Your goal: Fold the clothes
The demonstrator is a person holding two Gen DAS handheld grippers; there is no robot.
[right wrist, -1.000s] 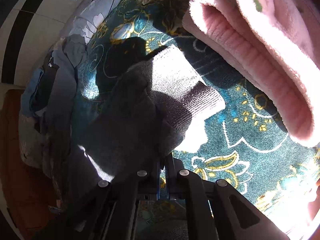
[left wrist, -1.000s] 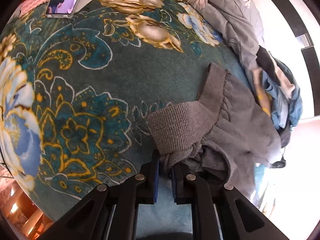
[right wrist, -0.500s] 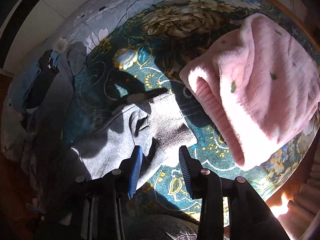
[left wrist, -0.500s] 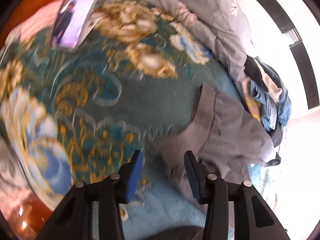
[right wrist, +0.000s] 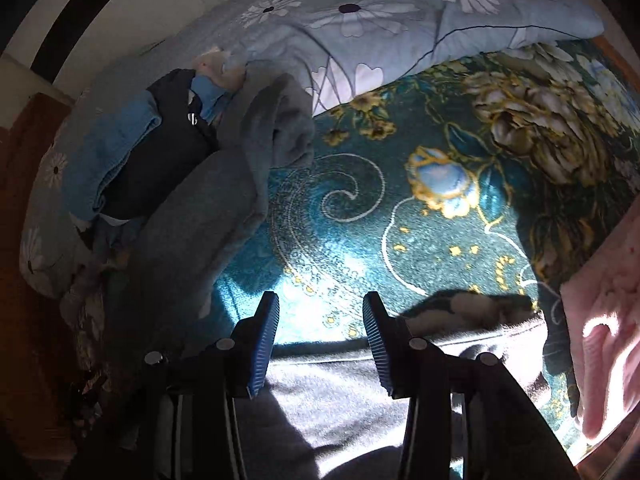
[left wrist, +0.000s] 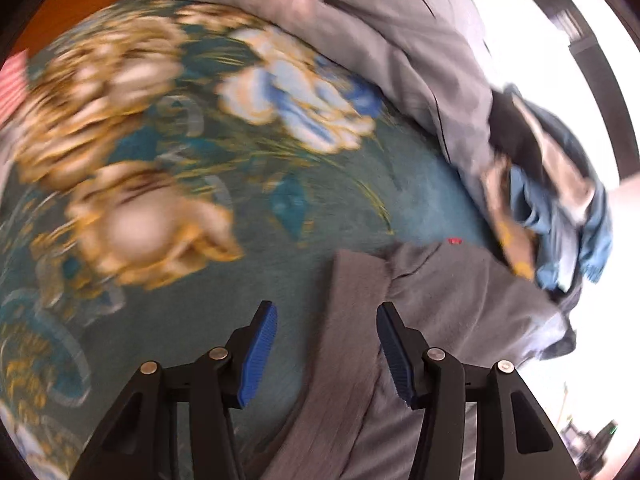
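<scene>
A grey sweater (left wrist: 460, 300) lies flat on the teal flowered blanket (left wrist: 240, 260). Its ribbed band (left wrist: 352, 320) runs up between the blue pads of my left gripper (left wrist: 326, 344). That gripper's jaws are opening and hang above the cloth without pressing it. In the right wrist view the same grey sweater (right wrist: 340, 396) fills the bottom, partly sunlit, and a grey sleeve (right wrist: 224, 208) stretches up the left. My right gripper (right wrist: 320, 340) hovers over the sweater's edge, its jaws opening, with nothing pinched between the pads.
A heap of blue, black and grey clothes (left wrist: 552, 200) (right wrist: 128, 152) sits past the sweater. A grey-blue flowered duvet (right wrist: 380, 20) is bunched along the far side. A folded pink fleece (right wrist: 608, 320) lies at the right edge. Open blanket (right wrist: 360, 240) stretches ahead.
Both grippers were shut on the sweater's folded sleeve part, then let go and opened. Each has since swung away over the garment; the left wrist view is blurred with motion.
</scene>
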